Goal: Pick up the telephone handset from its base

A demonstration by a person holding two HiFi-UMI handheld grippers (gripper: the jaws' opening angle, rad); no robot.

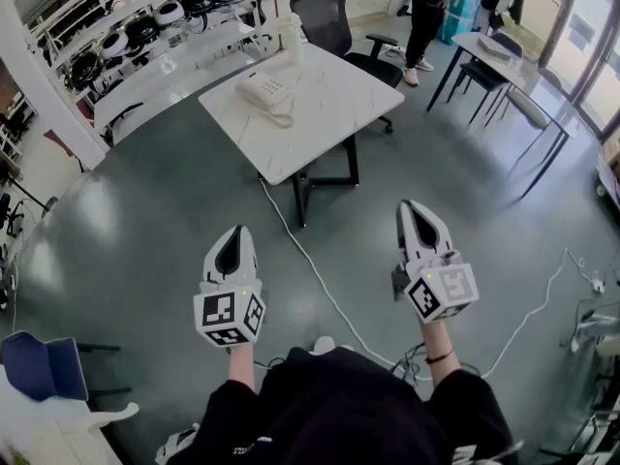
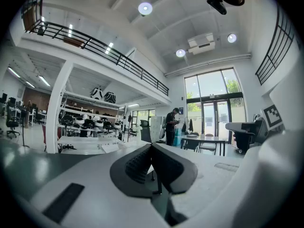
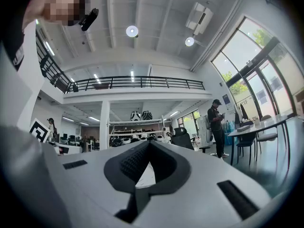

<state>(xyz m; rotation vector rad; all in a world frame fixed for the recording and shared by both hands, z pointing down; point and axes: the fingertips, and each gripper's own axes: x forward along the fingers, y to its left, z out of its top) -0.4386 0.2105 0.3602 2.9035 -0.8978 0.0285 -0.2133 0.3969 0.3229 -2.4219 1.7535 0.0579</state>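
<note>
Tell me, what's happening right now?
Left claw, right claw shut, empty. Handset on its base, on table ahead, untouched. Floor cable lies between.

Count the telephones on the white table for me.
1. The telephone sits near the far left edge of the table; the whole tabletop shows, so none seems hidden.

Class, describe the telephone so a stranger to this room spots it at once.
Find the white table on the grey floor, in front of the black office chair. The telephone lies on its left half: low and white with a looping cord, unlike the tall white object at the far corner.
</note>
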